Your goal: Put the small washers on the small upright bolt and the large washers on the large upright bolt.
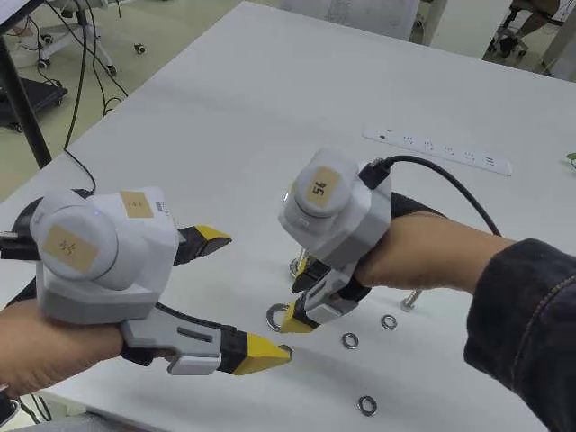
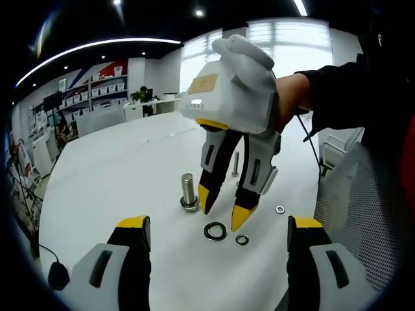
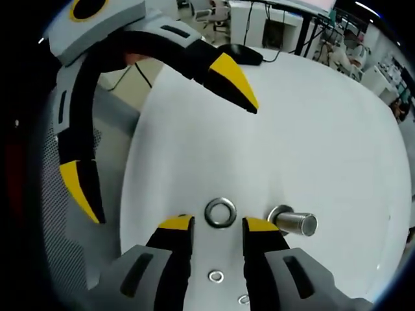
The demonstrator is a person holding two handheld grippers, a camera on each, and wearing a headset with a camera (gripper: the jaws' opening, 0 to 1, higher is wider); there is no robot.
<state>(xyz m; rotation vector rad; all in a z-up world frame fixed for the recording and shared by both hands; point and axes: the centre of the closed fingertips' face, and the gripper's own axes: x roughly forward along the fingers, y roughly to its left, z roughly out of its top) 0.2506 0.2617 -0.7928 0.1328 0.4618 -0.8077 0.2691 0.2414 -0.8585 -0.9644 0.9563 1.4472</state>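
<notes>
Between the tips of the right gripper (image 3: 218, 224): large washer (image 3: 220, 212), flat on the table (image 3: 292, 129). The jaws are part spread, poised over its rim and not yet pinching.

Handling, as judged: a thin metal ring, light, rigid and slick. It lies flush with the table, so it is awkward to lift and apt to skid. Take it across the outer edge, or with one tip through the hole.

Just beside: large bolt (image 3: 295, 222), upright.

Near: small washers (image 1: 350, 340), three, loose and flat.

Further: small bolt (image 1: 409, 301), upright.

Left gripper (image 1: 241, 297): jaws wide spread, empty, facing the work.
</notes>
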